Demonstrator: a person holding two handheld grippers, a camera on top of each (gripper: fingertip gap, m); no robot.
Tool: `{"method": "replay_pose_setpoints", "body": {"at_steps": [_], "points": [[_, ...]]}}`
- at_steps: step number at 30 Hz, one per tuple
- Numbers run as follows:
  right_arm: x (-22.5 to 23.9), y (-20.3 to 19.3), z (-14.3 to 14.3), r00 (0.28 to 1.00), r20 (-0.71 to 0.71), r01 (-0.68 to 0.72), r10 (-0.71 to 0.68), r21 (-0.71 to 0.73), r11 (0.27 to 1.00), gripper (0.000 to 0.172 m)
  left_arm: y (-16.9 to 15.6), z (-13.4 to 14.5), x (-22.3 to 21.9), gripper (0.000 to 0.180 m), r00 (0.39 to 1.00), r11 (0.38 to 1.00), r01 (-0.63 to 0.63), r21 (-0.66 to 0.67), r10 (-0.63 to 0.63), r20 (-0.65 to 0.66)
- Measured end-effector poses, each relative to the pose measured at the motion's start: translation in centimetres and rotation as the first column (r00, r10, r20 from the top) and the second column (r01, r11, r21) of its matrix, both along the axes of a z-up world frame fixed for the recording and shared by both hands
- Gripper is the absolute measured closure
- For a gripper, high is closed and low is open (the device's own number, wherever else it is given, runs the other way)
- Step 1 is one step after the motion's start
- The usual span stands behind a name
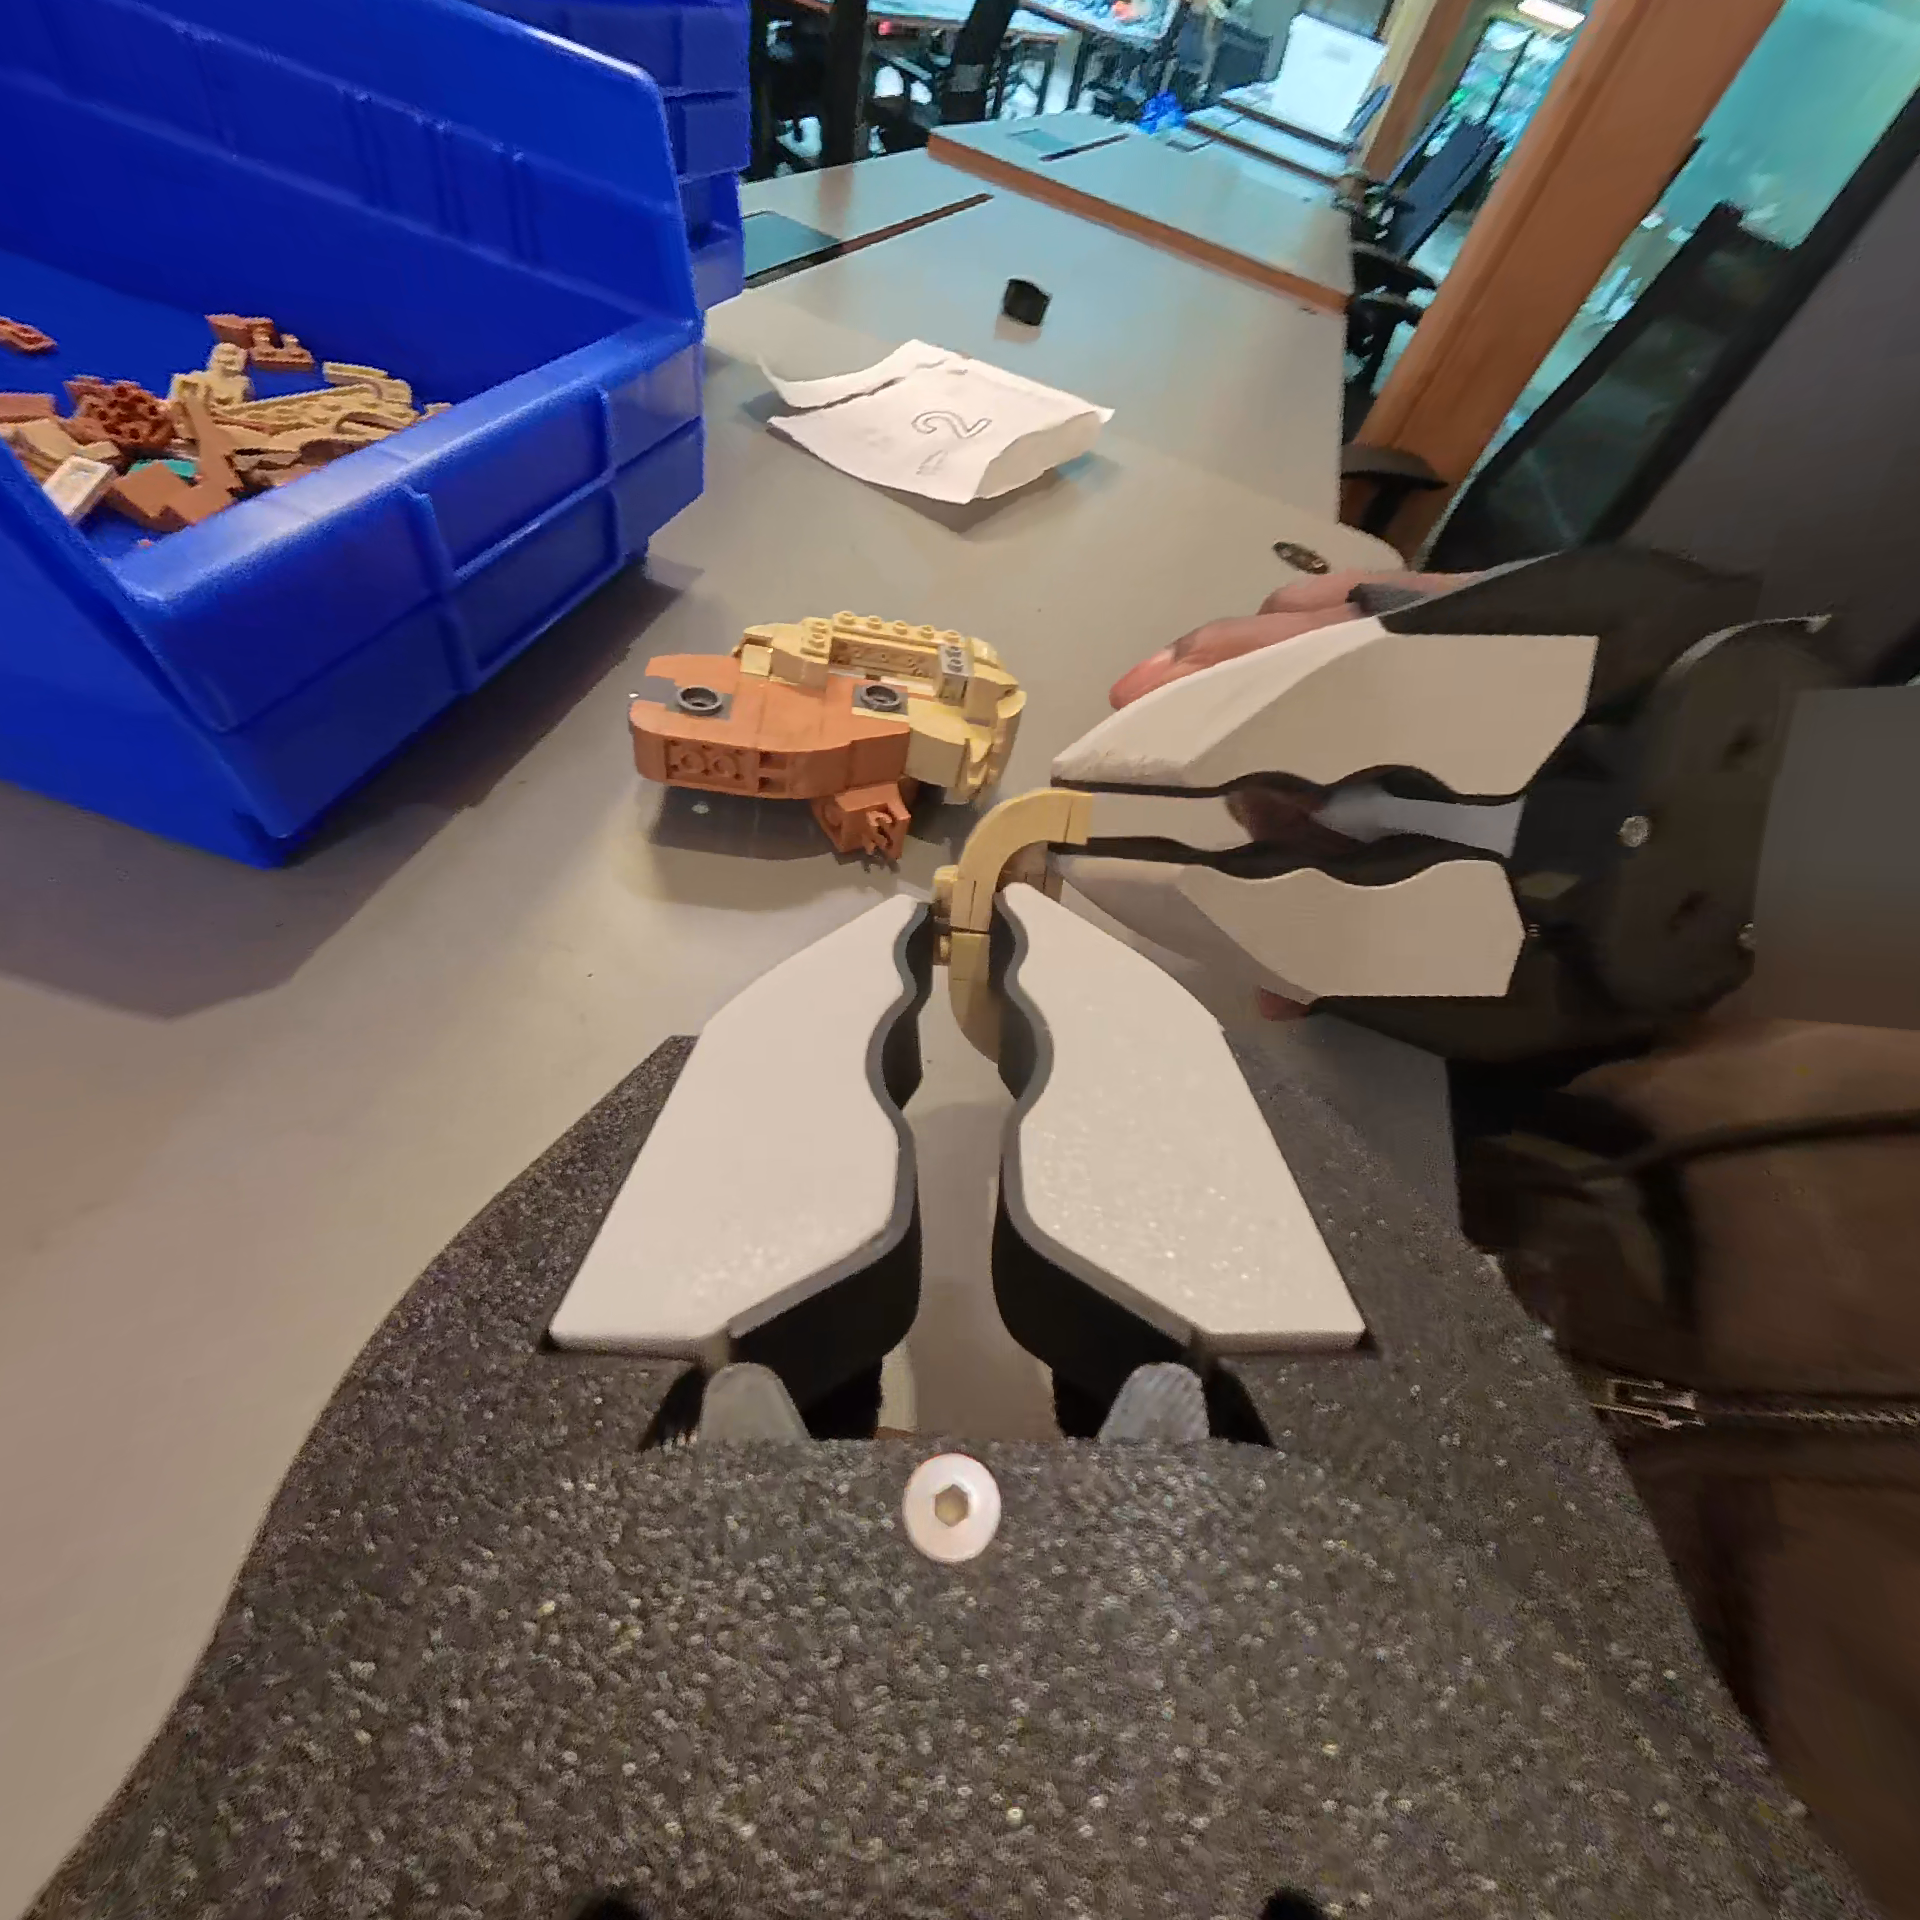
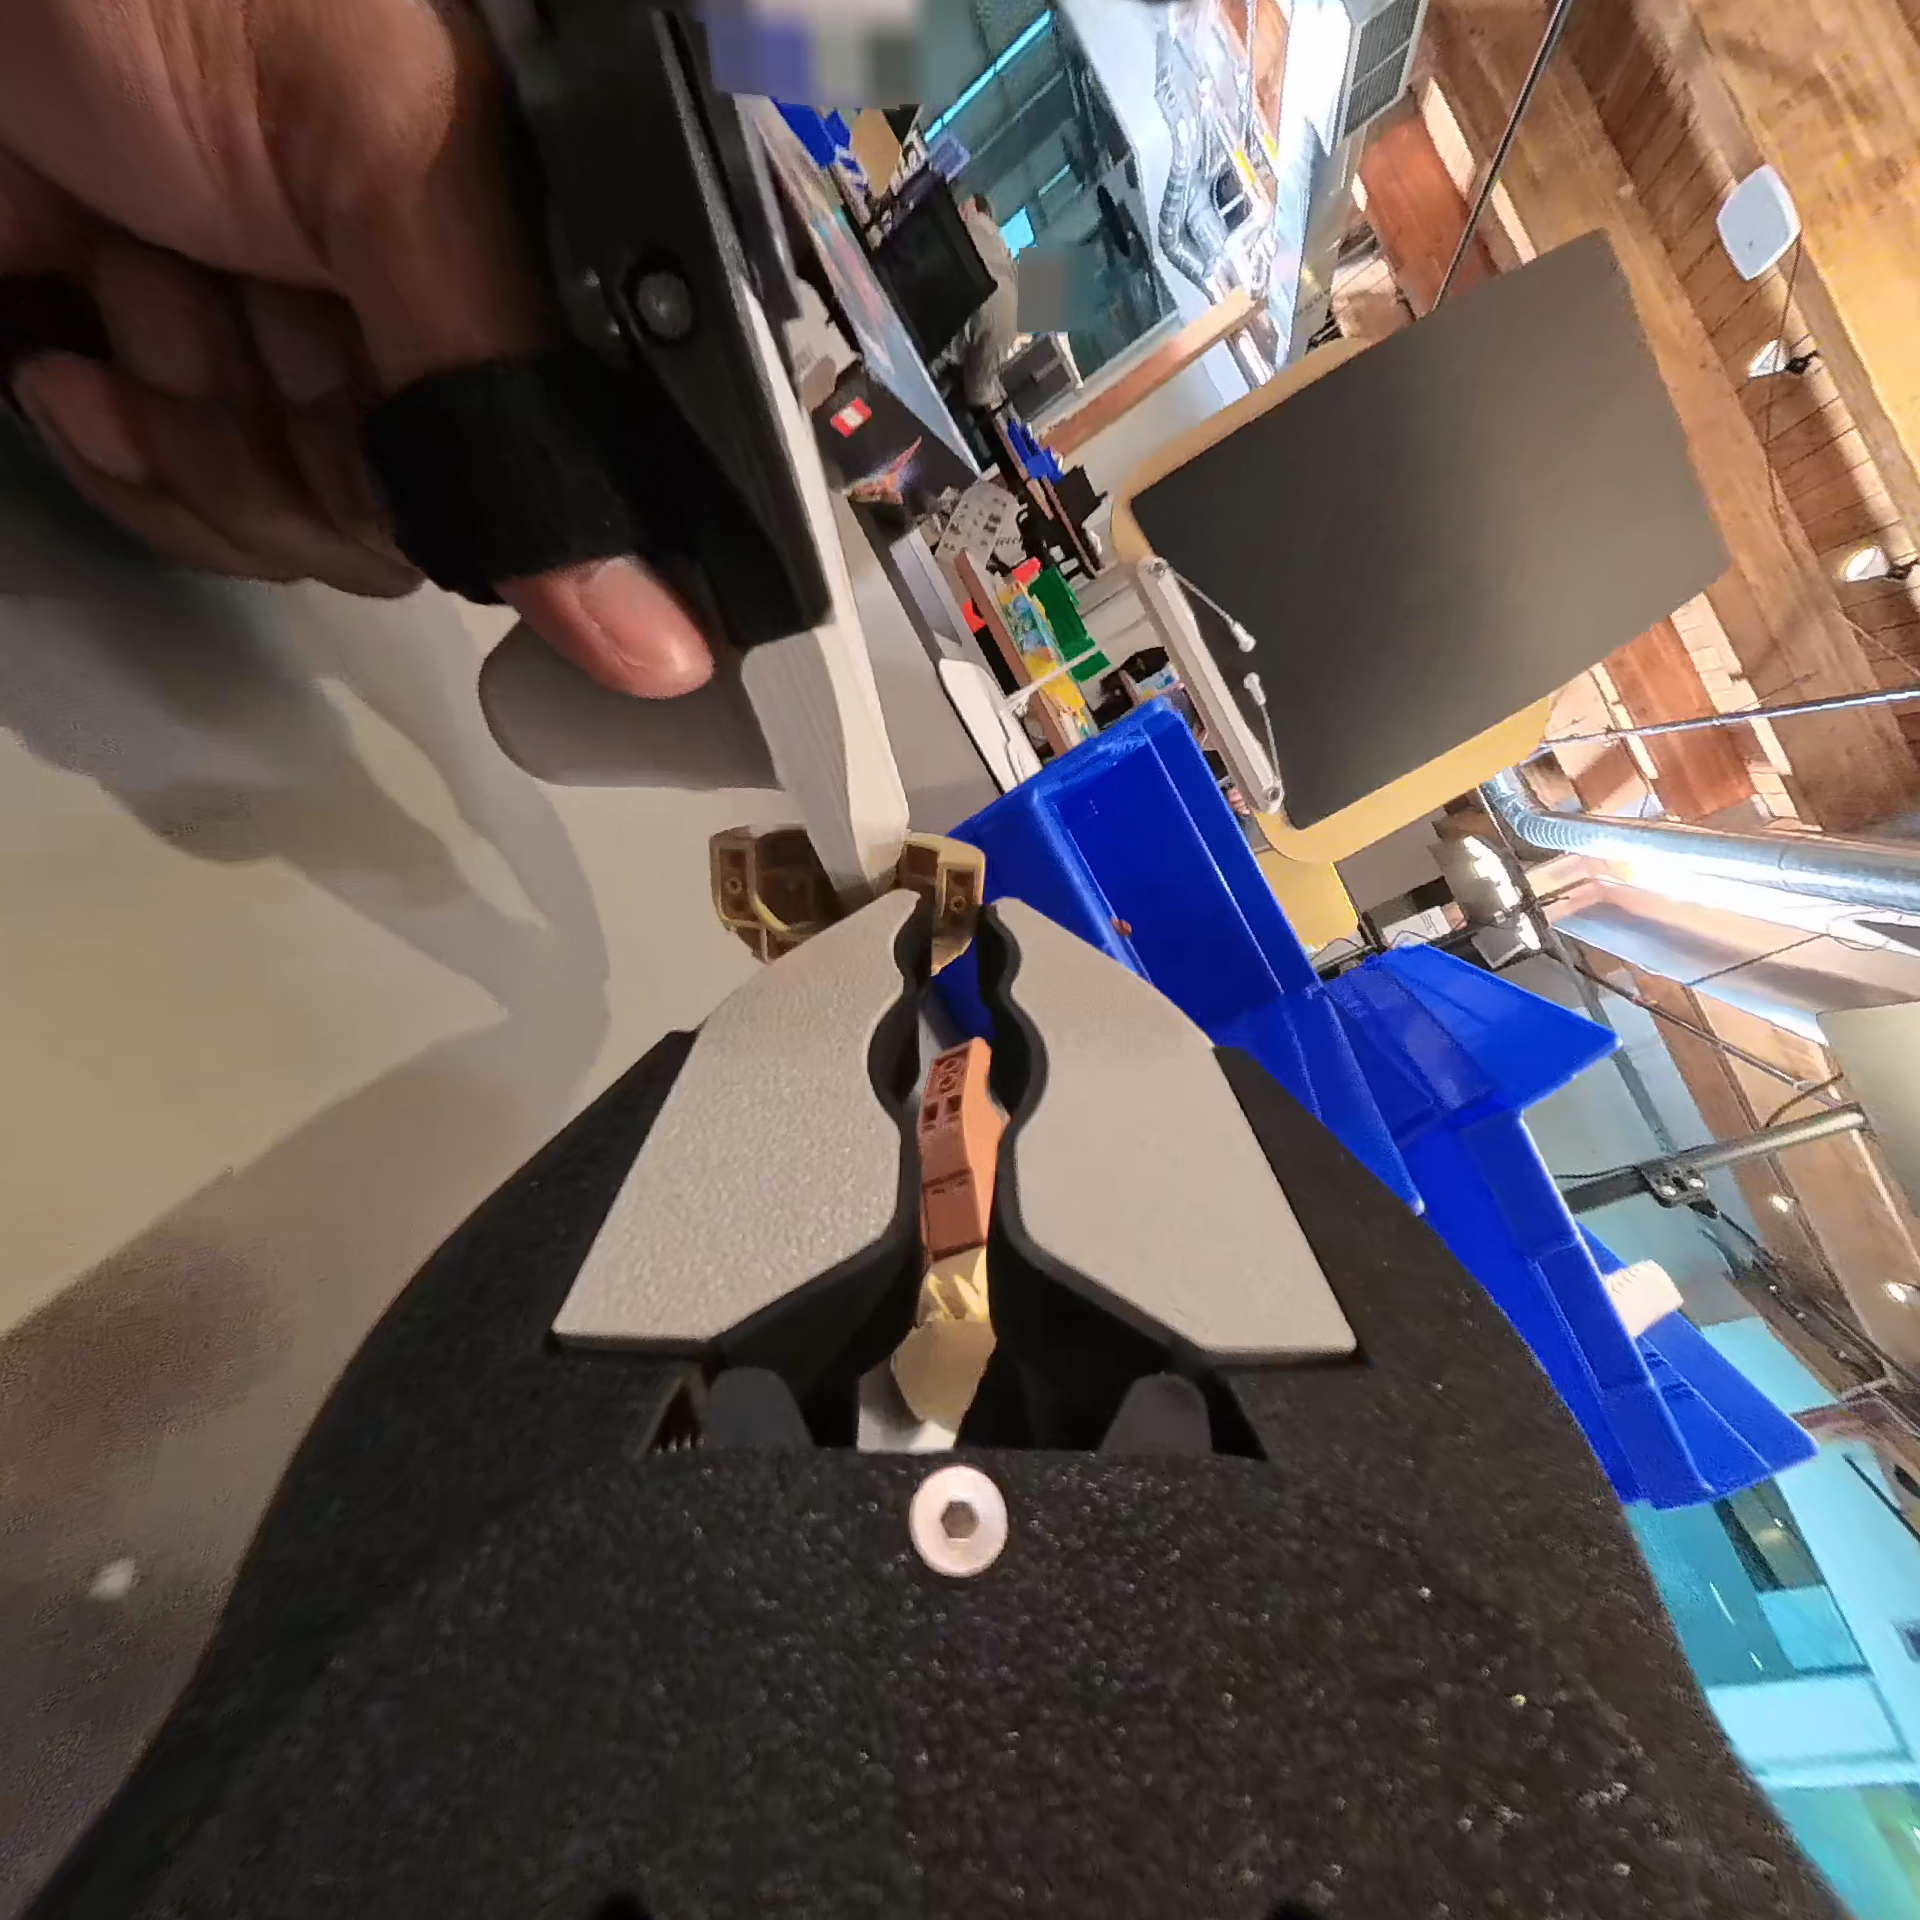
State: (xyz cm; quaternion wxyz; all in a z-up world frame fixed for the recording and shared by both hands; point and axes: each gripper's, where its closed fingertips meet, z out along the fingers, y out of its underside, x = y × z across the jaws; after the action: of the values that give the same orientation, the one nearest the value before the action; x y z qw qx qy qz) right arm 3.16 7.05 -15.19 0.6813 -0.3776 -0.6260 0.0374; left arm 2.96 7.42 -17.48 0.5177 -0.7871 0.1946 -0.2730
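The left wrist view looks down on a grey table (image 1: pixel 312 1039) and takes in most of the scene: a blue bin (image 1: pixel 416 520) at upper left holding loose brown and tan bricks (image 1: pixel 187 426), a brick model (image 1: pixel 821 727) in brown and tan lying on the table in front of the bin, a sheet of white paper (image 1: pixel 935 426) farther back, and a small black cap (image 1: pixel 1025 301) beyond the paper. The right wrist view, rolled on its side, shows none of the paper or cap; it gives the outside wall of the blue bin (image 2: pixel 1174 883), a dark flat board with a pale wooden edge (image 2: pixel 1455 561) and a brick wall behind, and the hand (image 2: pixel 260 312) that holds the left tongs. Both views show a curved tan brick piece (image 1: pixel 1013 842) above the table, just beside the model and clear of it. The left tongs (image 1: pixel 963 920) are nearly closed, pinching the lower end of that tan piece between their tips. The right tongs (image 1: pixel 1070 821), reaching in from the right, are also nearly closed and pinch the upper end of the same piece. In the right wrist view the right tongs (image 2: pixel 954 914) grip the piece's pale end (image 2: pixel 945 883) at their tips, and the brown part of the model (image 2: pixel 956 1143) shows through the gap between their fingers.
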Motion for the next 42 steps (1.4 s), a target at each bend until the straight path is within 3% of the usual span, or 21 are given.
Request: {"method": "replay_pose_setpoints", "body": {"at_steps": [8,11,13,24,39,42], "points": [[-0.1,0.6,-1.5,0.996,0.075,0.047,-0.047,0.004,0.999,0.164,0.8,-1.4,-0.6,0.171,0.995,0.995,-0.083,-0.048,0.080,-0.051],[0.4,0.6,-1.1,0.996,0.049,0.071,-0.073,0.034,0.997,0.172,1.7,-1.4,-3.1,0.171,0.978,0.978,-0.204,-0.047,0.202,-0.047],[0.4,0.4,-1.6,0.996,0.064,0.063,-0.064,0.025,0.998,0.172,1.4,-1.2,-3.3,0.171,0.983,0.981,-0.183,-0.063,0.184,0.013],[0.1,1.1,-1.1,0.999,-0.009,0.034,-0.035,-0.093,0.995,0.166,1.2,-1.4,-1.5,0.171,0.984,0.990,-0.139,0.005,0.139,-0.114],[-0.3,1.4,-1.9,0.998,0.030,0.056,-0.054,-0.084,0.995,0.157,1.1,-1.6,-0.7,0.171,0.972,0.991,-0.127,0.051,0.135,-0.194],[-0.2,1.5,-1.7,0.998,0.016,0.060,-0.058,-0.095,0.994,0.162,1.0,-1.5,-0.4,0.171,0.971,0.991,-0.119,0.063,0.129,-0.200]]}}
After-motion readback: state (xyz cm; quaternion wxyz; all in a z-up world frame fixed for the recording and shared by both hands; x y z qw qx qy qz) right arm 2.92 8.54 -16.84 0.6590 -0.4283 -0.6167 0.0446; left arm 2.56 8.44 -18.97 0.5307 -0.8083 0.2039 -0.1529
